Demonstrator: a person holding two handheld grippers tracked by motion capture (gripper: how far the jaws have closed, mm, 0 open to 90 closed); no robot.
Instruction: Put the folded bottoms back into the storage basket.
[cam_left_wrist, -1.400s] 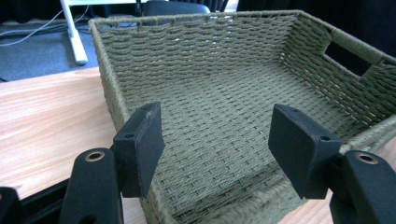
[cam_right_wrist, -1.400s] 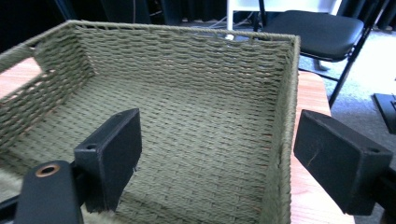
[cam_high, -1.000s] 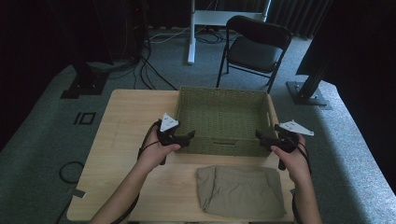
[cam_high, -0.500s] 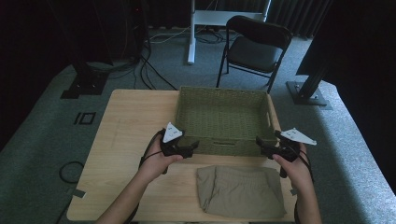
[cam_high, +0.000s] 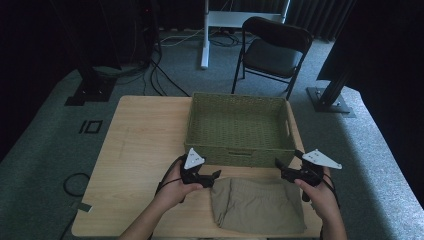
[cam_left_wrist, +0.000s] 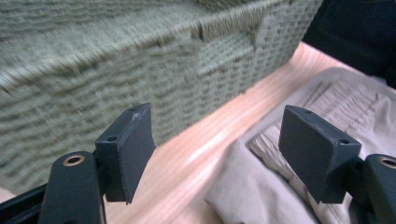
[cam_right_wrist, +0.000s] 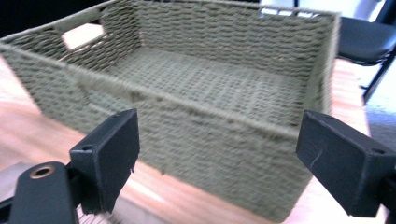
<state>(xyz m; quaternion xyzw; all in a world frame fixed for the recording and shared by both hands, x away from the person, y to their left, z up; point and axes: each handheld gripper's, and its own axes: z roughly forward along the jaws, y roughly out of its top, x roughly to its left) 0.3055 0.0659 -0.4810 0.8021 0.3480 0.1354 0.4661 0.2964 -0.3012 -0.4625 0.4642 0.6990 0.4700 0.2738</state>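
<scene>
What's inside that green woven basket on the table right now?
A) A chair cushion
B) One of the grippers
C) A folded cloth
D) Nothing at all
D: the basket shows only its bare woven floor, seen in the high view and the right gripper view, while the folded cloth lies on the table in front of it.

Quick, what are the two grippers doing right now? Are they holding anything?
Left gripper: open, holding nothing, at the folded cloth's edge.
Right gripper: open, holding nothing, facing the basket.
</scene>
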